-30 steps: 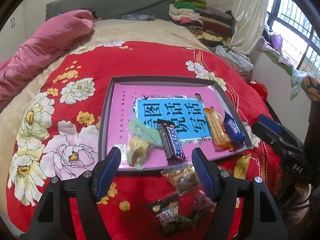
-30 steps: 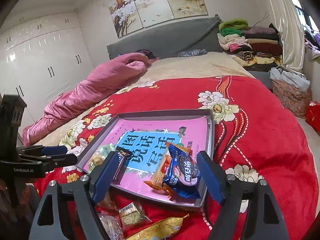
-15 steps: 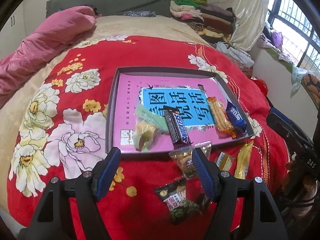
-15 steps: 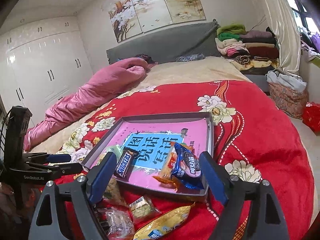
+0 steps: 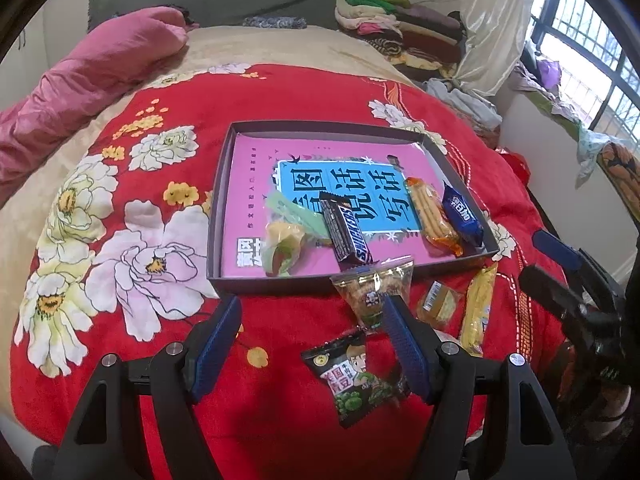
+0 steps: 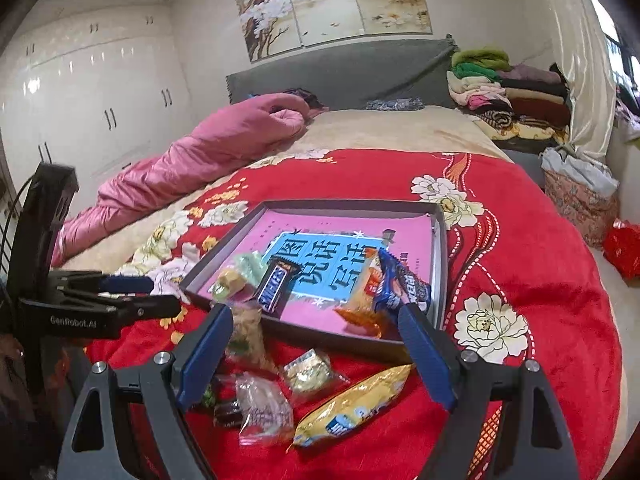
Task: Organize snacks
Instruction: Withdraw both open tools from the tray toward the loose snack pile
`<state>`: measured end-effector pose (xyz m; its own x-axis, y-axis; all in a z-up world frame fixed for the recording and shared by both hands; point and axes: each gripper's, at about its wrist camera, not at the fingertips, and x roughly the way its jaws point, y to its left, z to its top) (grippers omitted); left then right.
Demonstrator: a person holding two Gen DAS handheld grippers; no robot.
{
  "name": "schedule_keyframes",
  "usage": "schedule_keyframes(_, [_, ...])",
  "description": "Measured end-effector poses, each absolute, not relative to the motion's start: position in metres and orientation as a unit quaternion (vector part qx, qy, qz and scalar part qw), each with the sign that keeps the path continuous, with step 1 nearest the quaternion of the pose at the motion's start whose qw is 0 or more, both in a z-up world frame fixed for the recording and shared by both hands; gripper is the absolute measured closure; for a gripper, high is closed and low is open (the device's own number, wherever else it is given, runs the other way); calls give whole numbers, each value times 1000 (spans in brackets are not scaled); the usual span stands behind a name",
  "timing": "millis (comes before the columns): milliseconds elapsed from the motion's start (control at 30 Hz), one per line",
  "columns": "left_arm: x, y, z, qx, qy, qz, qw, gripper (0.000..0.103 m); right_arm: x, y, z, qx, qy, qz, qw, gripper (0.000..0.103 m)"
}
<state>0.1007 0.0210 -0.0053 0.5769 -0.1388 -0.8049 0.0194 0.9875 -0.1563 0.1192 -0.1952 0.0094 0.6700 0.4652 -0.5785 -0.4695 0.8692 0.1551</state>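
You are holding both grippers spread and empty. Nearest your right gripper (image 6: 316, 348) the yellow packet (image 6: 352, 408) is lying loose on the red blanket (image 6: 540, 280); be lowering squarely over it. Your left gripper (image 5: 314, 340) is hovering by the green pea packet (image 5: 354, 376). Beyond, the tray (image 5: 320, 280) is sitting farther off than a second ago, and the right jaws have just been widening.

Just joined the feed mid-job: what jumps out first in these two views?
A grey tray lined with a pink book sits on the red floral blanket, holding a Snickers bar and a blue Oreo pack. More snack packets, including a yellow one, lie loose in front of it.
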Motion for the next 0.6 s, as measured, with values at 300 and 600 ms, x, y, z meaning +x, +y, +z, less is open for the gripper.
schedule_keyframes(300, [92, 16, -7, -57, 461, -50, 884, 28, 103, -179, 3, -40, 327, 268, 905, 18])
schedule_keyframes(600, [84, 13, -13, -52, 473, -57, 878, 28, 92, -165, -4, -73, 338, 277, 897, 18])
